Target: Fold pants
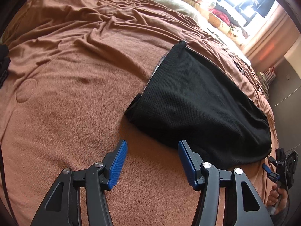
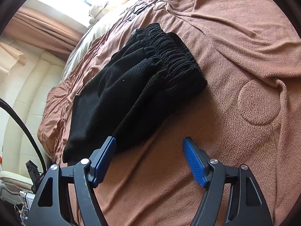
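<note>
We note the left gripper (image 1: pixel 152 163) spread wide over the brown blanket (image 1: pixel 75 98), holding nothing; its right pad just meets the near edge of the black pants (image 1: pixel 197 101), which lie folded toward 1 o'clock. The right gripper (image 2: pixel 149 159) is likewise spread and empty, the pants (image 2: pixel 143 86) at 11 o'clock, elastic waistband (image 2: pixel 175 56) farthest.

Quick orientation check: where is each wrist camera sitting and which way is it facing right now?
Left wrist: on the left gripper, fingers open, facing across the brown blanket at the black pants; the right gripper and hand show at far right.
Right wrist: on the right gripper, fingers open, facing the pants' waistband; no hand visible.
Shared: the pants, blanket and window.
</note>
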A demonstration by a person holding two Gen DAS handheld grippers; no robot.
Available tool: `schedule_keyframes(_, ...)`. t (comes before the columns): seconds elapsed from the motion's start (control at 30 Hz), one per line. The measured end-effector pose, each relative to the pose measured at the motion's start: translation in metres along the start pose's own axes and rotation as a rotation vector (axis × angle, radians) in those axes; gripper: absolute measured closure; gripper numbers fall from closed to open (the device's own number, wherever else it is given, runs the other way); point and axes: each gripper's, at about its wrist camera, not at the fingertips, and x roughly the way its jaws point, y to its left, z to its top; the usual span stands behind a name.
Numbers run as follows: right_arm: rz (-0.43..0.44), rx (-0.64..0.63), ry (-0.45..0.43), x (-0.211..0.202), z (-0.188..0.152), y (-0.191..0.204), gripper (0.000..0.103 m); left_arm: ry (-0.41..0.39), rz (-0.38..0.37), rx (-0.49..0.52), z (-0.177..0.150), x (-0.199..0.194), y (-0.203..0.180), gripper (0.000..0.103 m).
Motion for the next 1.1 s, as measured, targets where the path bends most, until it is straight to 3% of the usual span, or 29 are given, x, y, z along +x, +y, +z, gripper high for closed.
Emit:
schedule_keyframes(0.13, -0.015, 0.007, -0.01, 0.009, 0.008, -0.001, 0.033, 0.022, -0.007, -0.024, -0.003, 0.01, 0.006, 0.048)
schedule_keyframes(0.23, -0.028, 0.016, -0.02, 0.015, 0.013, 0.002, 0.046, 0.029, -0.019, -0.037, -0.002, 0.013, 0.01, 0.055)
schedule_keyframes(0.3, -0.03, 0.033, -0.025, 0.019, 0.015, 0.001, 0.076, 0.024, -0.027, -0.044, 0.0, 0.012, 0.012, 0.06)
schedule_keyframes(0.37, -0.027, 0.046, -0.032, 0.016, 0.015, 0.0, 0.093, 0.019, -0.035, -0.054, 0.003, 0.011, 0.015, 0.066)
schedule_keyframes(0.4, -0.026, 0.047, -0.039, 0.014, 0.016, -0.001, 0.096, 0.017, -0.04, -0.058, 0.004, 0.011, 0.016, 0.066)
schedule_keyframes(0.67, -0.019, 0.011, -0.104, -0.012, 0.008, 0.001, 0.1, 0.019, -0.069, -0.075, 0.015, 0.02, 0.013, 0.066)
schedule_keyframes(0.87, -0.018, 0.058, -0.041, -0.002, 0.003, -0.009, 0.098, -0.012, -0.066, -0.086, 0.026, 0.02, 0.014, 0.066)
schedule_keyframes(1.1, -0.013, 0.047, -0.035, -0.006, 0.009, -0.004, 0.094, -0.02, -0.048, -0.069, 0.039, 0.022, 0.012, 0.066)
